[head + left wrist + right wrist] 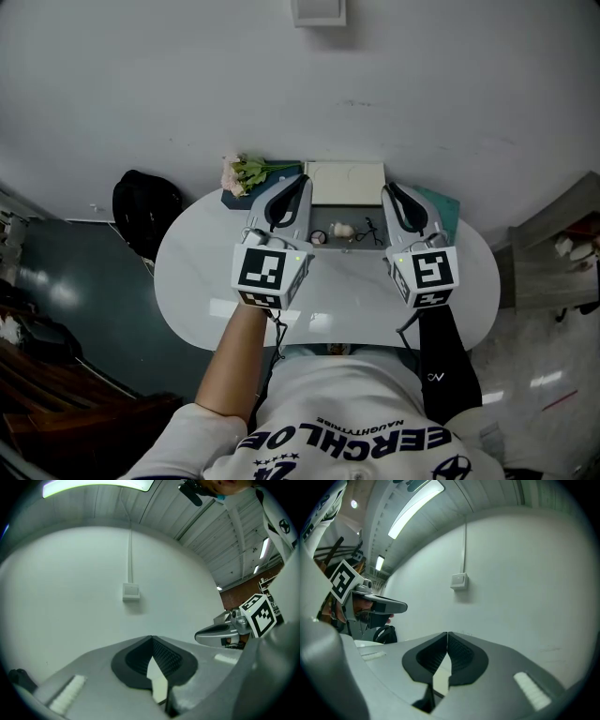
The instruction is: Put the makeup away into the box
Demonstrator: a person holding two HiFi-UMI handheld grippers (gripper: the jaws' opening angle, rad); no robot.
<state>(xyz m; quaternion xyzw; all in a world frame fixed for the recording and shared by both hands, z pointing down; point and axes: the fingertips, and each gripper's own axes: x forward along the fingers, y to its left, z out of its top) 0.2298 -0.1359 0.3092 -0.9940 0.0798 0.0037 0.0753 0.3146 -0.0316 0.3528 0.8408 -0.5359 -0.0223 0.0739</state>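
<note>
Over a white oval table (197, 281), a person holds the left gripper (300, 184) and the right gripper (390, 190) level and side by side, each with its jaws closed tip to tip on nothing. Ahead and below, between the two, an open box (345, 183) stands at the table's far edge. A pink pot (319, 237), a white piece (342, 229) and a black wiry item (370, 231) appear to lie in its tray. The pot lies nearer the left gripper and the black item nearer the right. Flowers (246, 172) rest beyond, by the wall.
</note>
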